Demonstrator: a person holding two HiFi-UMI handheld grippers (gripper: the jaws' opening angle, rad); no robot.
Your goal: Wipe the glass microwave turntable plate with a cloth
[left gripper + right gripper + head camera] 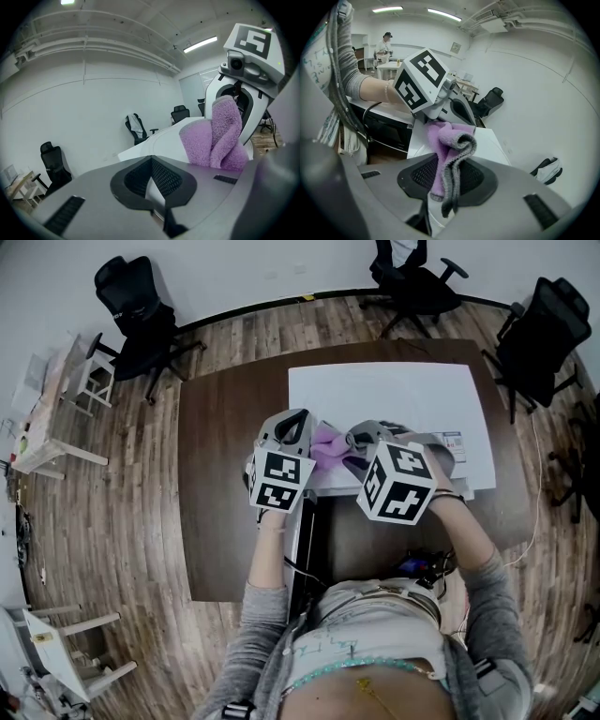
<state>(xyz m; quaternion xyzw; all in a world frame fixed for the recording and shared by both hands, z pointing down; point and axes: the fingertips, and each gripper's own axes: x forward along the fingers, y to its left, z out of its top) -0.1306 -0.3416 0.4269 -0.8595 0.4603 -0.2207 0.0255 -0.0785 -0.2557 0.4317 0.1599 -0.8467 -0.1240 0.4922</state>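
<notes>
My left gripper point(151, 163) grips the round glass turntable plate point(164, 143). My right gripper point(449, 171), clamping the purple fleecy cloth point(450, 138), wipes it (midway, I judge).

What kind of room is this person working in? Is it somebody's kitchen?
Probably not a kitchen; it looks like an office or lab workroom. Black swivel office chairs stand around a large brown table on a wood floor, and strip lights hang overhead.
</notes>
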